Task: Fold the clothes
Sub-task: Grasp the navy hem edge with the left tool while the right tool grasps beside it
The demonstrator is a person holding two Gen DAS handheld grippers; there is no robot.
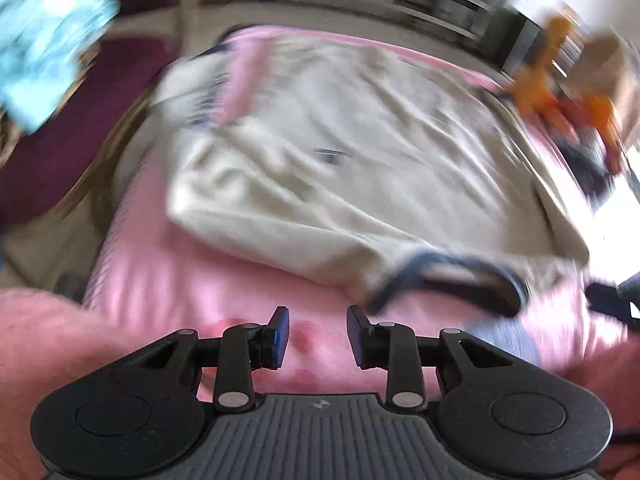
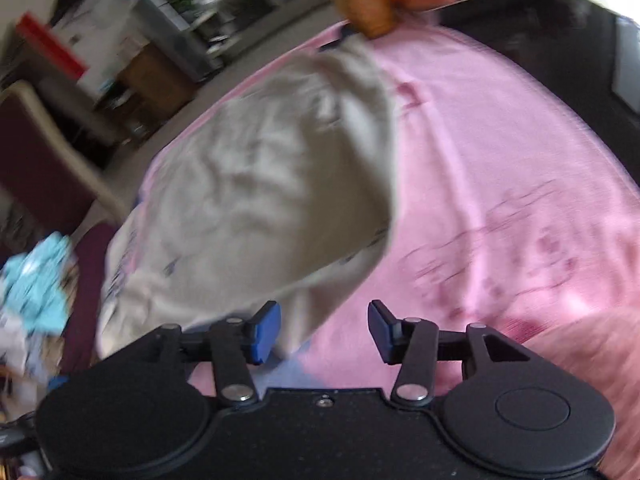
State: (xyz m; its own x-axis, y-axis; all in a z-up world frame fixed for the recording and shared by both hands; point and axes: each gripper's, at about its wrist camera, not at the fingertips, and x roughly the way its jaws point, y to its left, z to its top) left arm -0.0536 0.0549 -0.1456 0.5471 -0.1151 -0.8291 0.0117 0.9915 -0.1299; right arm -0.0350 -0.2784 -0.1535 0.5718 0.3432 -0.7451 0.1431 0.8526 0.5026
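On the pink blanket (image 1: 132,280) that covers the work surface lies the cream T-shirt (image 1: 320,152), spread wide but creased, with its dark-trimmed collar (image 1: 460,276) at the near edge and one sleeve bearing dark print turned up at the far left. My left gripper (image 1: 318,334) stands part-way open above bare blanket just short of that collar, and nothing is between its blue pads. My right gripper (image 2: 324,330) is likewise part-way open; in its view a fold of the T-shirt (image 2: 256,200) hangs across the gap at the left pad, yet neither pad presses on it, so I judge that I hold nothing. Both views are smeared by motion, so the exact edges of the cloth are hard to place. Risks from here, as I judge them: closing on a blurred target could pinch the blanket together with the shirt, so that lifting drags the whole cover; seizing the collar trim alone could stretch it and skew the fold line; and the creases across the chest, if not smoothed first, would be locked into the fold. An orange soft toy (image 2: 364,0) at the far corner touches the shirt hem and could snag a swept edge
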